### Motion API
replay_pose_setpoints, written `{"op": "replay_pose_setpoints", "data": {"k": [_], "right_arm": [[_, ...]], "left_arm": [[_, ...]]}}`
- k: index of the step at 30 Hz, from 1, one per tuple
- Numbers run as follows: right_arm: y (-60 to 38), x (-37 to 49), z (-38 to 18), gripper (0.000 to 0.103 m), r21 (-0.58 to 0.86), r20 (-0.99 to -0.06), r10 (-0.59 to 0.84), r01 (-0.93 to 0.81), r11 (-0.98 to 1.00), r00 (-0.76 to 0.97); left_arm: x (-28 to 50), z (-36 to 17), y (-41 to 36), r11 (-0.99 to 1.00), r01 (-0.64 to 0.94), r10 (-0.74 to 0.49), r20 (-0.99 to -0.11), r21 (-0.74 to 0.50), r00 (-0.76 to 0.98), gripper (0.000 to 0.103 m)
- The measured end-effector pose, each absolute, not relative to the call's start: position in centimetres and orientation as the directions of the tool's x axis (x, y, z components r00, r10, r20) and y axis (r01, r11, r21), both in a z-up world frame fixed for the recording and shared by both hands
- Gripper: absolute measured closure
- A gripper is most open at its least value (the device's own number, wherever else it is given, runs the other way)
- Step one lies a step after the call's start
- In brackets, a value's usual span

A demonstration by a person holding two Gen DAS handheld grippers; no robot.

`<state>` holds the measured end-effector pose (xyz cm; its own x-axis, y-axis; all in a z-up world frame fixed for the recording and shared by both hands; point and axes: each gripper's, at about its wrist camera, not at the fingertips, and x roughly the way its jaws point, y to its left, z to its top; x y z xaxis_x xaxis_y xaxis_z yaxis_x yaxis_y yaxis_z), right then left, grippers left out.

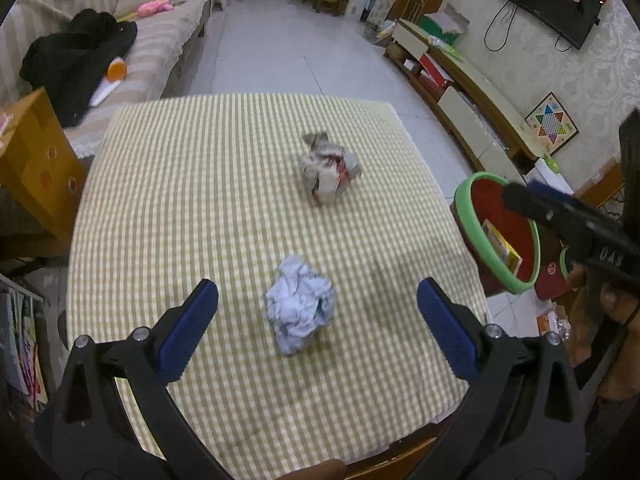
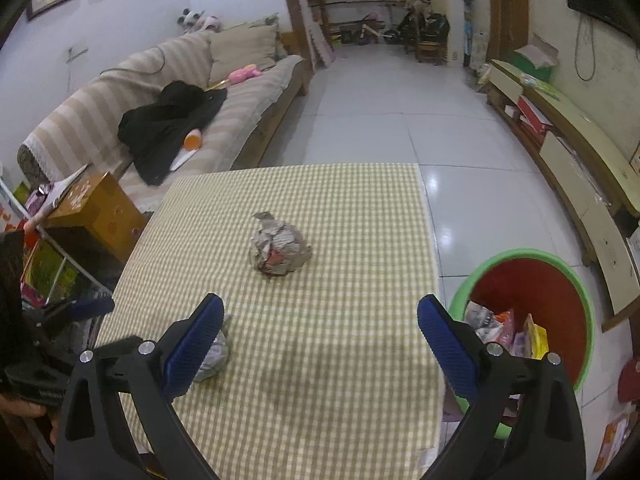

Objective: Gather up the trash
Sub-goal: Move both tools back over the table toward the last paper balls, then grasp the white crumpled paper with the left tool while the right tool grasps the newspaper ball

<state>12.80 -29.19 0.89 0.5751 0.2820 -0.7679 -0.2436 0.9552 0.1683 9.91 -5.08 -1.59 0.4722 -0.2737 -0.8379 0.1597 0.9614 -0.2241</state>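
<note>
My left gripper (image 1: 318, 304) is spread wide over the near part of the table (image 1: 180, 168), holding nothing. A pale blue paper wad (image 1: 300, 304) lies on the checked cloth between its blue pads (image 1: 188, 332), a little ahead of them and touching neither. Farther off, near the middle of the table, sits a grey newspaper ball (image 1: 330, 168) with a bit of red print showing; the two are well apart.

My right gripper (image 2: 320, 328) is likewise released and empty, hanging over the table's near right edge. Through its camera the newspaper ball (image 2: 278, 250) lies ahead and left of centre, and the blue wad (image 2: 216, 354) is mostly hidden behind the left pad (image 2: 192, 350).

The bin (image 2: 576, 280), red inside with a green rim, stands on the tiled floor just beside the table's right side. It already has wrappers and crumpled paper in it. In the left view the right gripper (image 1: 576, 224) reaches across in front of the bin (image 1: 472, 216).
</note>
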Motion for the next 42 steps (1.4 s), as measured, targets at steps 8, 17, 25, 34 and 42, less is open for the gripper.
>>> {"op": "replay_pose_setpoints", "data": {"k": [8,17,25,34,42], "right_arm": [[-27.7,14.0,-0.7,0.009,0.160,-0.789,0.287,-0.269,0.950,0.543],[-27.3,14.8,-1.9,0.009,0.155,-0.809,0.285,-0.281,0.947,0.515],[-26.5,15.8,-2.6,0.009,0.159,-0.815,0.290,-0.288,0.944,0.502],[-24.8,16.2,-2.6,0.009,0.155,-0.814,0.301,-0.315,0.937,0.497],[-23.3,17.2,-3.2,0.009,0.154,-0.821,0.306,-0.330,0.931,0.482]], "left_arm": [[9.9,-6.4,-5.8,0.967,0.168,-0.246,-0.880,-0.193,0.406,0.006],[12.1,-10.4,-7.2,0.975,0.183,-0.192,-0.903,-0.130,0.383,0.012],[12.8,-11.6,-7.0,0.966,0.211,-0.216,-0.915,-0.149,0.342,0.046],[12.4,-12.0,-6.8,0.960,0.209,-0.250,-0.911,-0.188,0.327,0.051],[11.7,-9.5,-2.7,0.971,0.146,-0.233,-0.890,-0.190,0.391,0.053]]}}
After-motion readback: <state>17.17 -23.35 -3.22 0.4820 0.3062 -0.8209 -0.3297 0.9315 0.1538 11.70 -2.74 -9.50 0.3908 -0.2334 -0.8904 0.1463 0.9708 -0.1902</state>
